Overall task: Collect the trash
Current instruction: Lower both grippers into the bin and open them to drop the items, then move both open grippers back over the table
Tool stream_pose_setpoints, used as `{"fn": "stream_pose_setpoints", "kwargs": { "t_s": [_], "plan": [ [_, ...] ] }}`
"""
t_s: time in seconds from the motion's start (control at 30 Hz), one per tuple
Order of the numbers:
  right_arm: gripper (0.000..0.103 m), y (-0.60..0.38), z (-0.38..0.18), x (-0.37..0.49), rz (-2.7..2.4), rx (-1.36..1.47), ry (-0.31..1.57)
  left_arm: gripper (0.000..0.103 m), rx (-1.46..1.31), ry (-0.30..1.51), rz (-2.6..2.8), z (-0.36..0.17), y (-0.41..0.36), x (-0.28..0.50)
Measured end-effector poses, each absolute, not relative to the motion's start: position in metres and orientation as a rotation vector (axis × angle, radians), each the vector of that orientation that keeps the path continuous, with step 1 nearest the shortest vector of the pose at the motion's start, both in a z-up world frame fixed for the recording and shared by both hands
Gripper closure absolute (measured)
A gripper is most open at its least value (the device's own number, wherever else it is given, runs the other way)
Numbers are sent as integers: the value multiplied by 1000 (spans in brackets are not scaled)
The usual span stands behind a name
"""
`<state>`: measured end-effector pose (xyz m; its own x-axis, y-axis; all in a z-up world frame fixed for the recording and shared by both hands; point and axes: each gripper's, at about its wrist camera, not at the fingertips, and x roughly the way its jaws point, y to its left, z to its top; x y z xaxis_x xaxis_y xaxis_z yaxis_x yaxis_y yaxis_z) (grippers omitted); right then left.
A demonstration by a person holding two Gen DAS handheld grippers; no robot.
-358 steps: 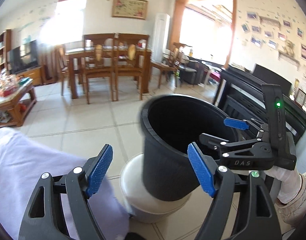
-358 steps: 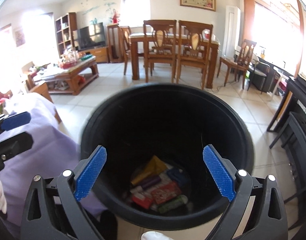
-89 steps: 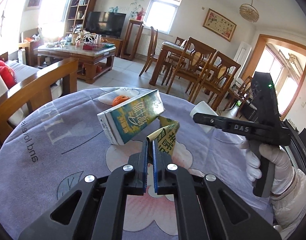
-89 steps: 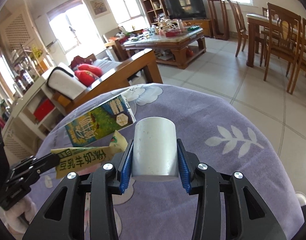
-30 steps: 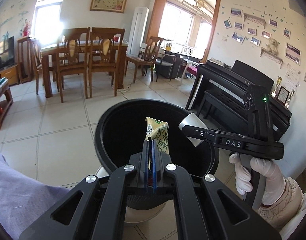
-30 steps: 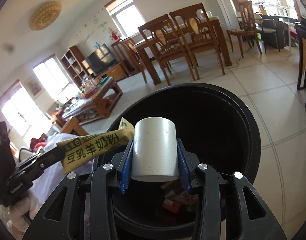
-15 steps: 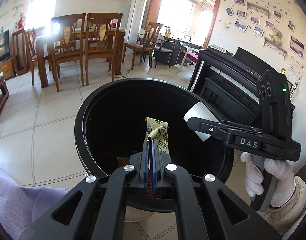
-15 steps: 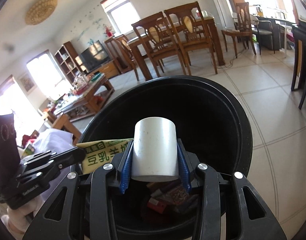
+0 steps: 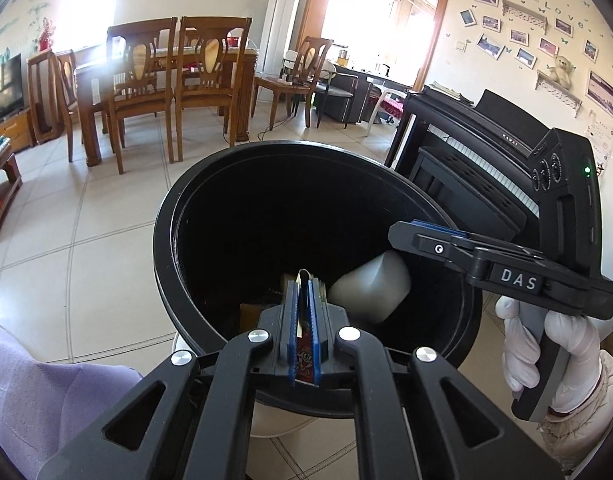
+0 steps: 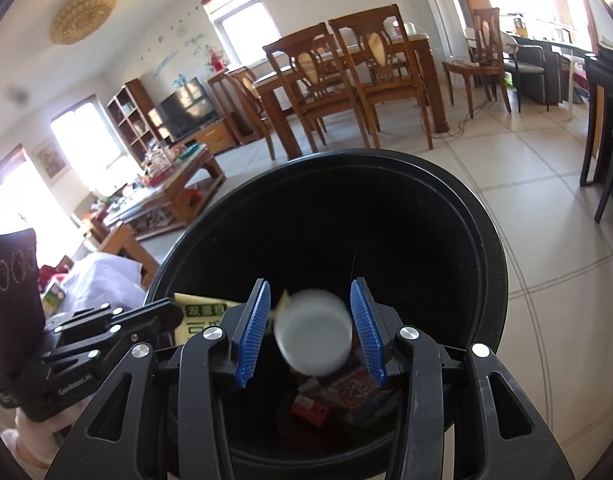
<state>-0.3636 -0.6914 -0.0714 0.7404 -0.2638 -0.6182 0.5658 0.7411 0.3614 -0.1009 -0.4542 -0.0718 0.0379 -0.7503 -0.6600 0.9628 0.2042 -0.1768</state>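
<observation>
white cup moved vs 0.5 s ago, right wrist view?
Yes. The white cup has left the open right gripper and sits blurred, lower in the black bin, toward the trash at its bottom.

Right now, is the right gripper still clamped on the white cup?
No: the right gripper stands open, and the blurred white cup falls free between its pads into the black bin.

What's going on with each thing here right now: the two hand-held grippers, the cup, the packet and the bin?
Right hand-held gripper: open, cup between but apart from its pads.
Left hand-held gripper: nearly shut around the yellow packet.
White cup: blurred, loose, dropping into the bin.
Yellow packet: over the bin, between the left pads.
Black bin: open-topped, wrappers at the bottom.
</observation>
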Motion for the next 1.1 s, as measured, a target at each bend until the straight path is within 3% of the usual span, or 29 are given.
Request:
{"fn": "stream_pose_setpoints", "kwargs": {
  "t_s": [0.4,0.57,0.63,0.7,0.73,0.87,0.97,1.1],
  "plan": [
    [51,-680,-63,-363,-497,576,584,95,348,718,-1361,-63,-445,-104],
    [41,-661,-51,-356,-492,548,576,94,326,702,-1357,-57,-425,-100],
    [32,-653,-46,-351,-483,544,572,82,313,690,-1336,-52,-413,-93],
    [27,-643,-42,-343,-468,541,567,43,294,663,-1299,-47,-395,-86],
    [25,-636,-40,-337,-456,536,571,38,281,641,-1274,-45,-385,-82],
    [21,-608,-34,-309,-400,513,583,37,236,624,-1197,-38,-345,-58],
    [21,-583,-29,-281,-351,483,594,28,195,619,-1132,-32,-313,-41],
    [20,-546,-21,-244,-282,442,608,28,174,596,-1048,-27,-269,-19]
  ]
}}
